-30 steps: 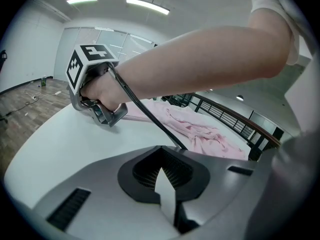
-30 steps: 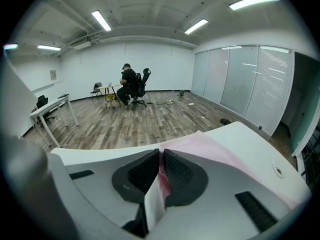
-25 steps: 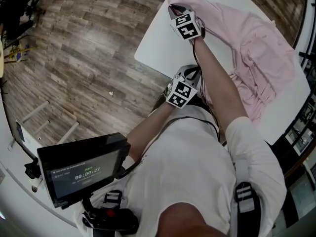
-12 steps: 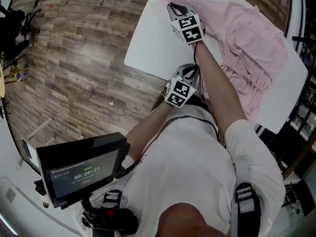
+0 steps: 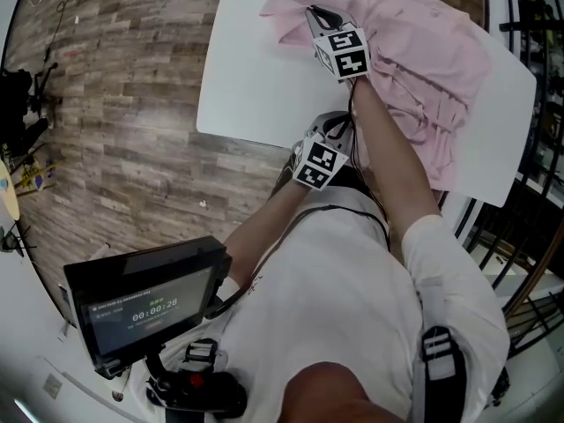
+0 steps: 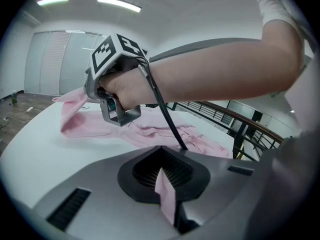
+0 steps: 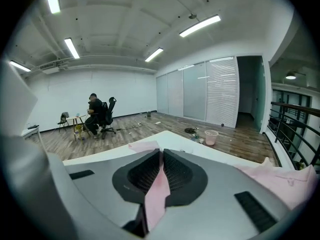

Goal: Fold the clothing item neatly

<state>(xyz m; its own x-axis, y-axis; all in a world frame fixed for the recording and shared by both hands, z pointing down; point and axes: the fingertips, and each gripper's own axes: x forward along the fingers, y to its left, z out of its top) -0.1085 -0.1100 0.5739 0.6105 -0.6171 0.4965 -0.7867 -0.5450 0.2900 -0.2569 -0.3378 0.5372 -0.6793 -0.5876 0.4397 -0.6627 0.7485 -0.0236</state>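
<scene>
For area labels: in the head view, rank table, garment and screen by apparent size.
Largest to smallest:
table
garment
screen, though it is nearer the camera, so its true size is unsure.

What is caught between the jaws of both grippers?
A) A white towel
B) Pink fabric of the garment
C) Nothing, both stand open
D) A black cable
B: each gripper view shows a strip of the pink garment pinched between closed jaws, on the left gripper and on the right gripper.

Head view looks steeply down; both gripper views skim the shared pink garment (image 5: 441, 60).
</scene>
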